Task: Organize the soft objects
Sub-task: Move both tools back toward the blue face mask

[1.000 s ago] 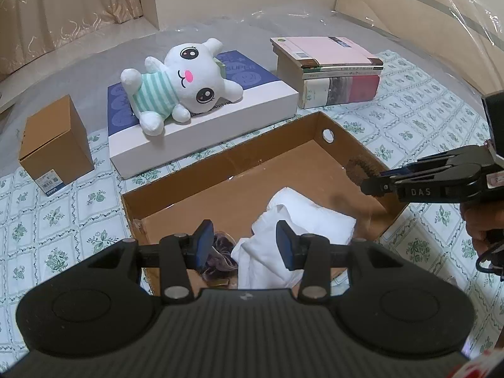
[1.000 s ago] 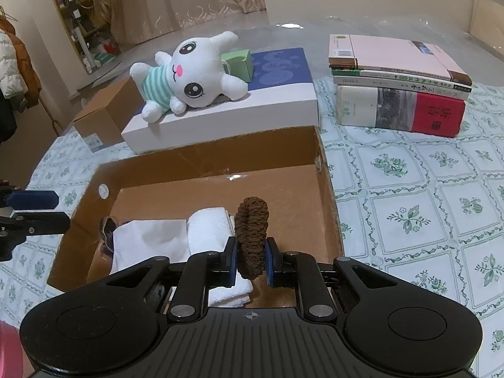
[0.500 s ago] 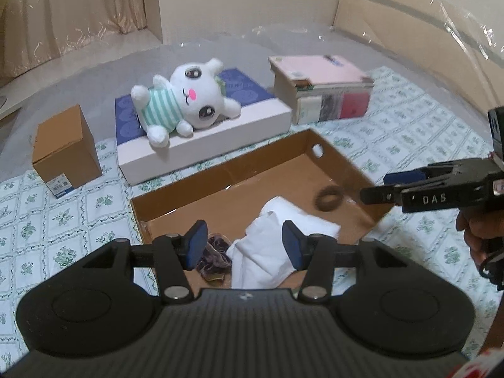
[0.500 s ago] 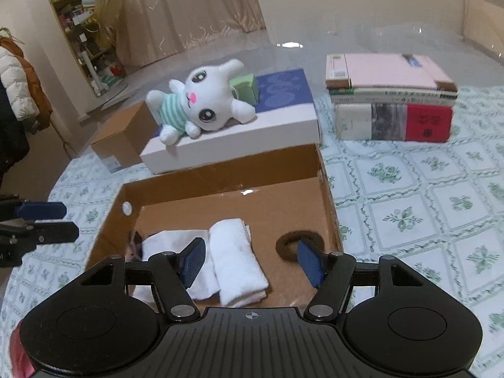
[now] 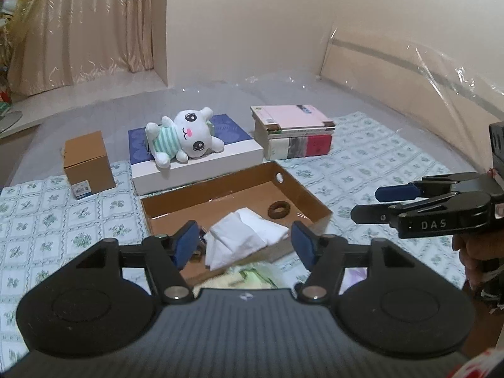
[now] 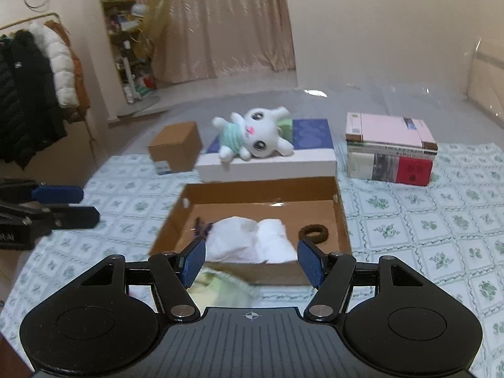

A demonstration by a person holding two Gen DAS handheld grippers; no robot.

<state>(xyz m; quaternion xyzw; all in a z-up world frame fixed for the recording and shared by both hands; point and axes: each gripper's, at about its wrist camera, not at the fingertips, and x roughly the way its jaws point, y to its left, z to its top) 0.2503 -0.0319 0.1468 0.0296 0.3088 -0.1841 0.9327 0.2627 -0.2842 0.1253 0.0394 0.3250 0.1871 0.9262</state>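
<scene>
Lower left of the right wrist view, the left gripper (image 6: pixel 80 203) is spread and empty. At centre, the cardboard tray (image 6: pixel 341 217) holds what looks like a purple scrunchie (image 6: pixel 201 227), white cloths (image 6: pixel 252 242) and a brown scrunchie (image 6: pixel 314 232). The right gripper (image 6: pixel 252 263) is released.

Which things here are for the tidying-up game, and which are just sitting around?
For the job:
open cardboard box
white cloths
brown scrunchie
plush bunny

Just lying about:
stack of books
small closed carton
white and blue flat box
</scene>
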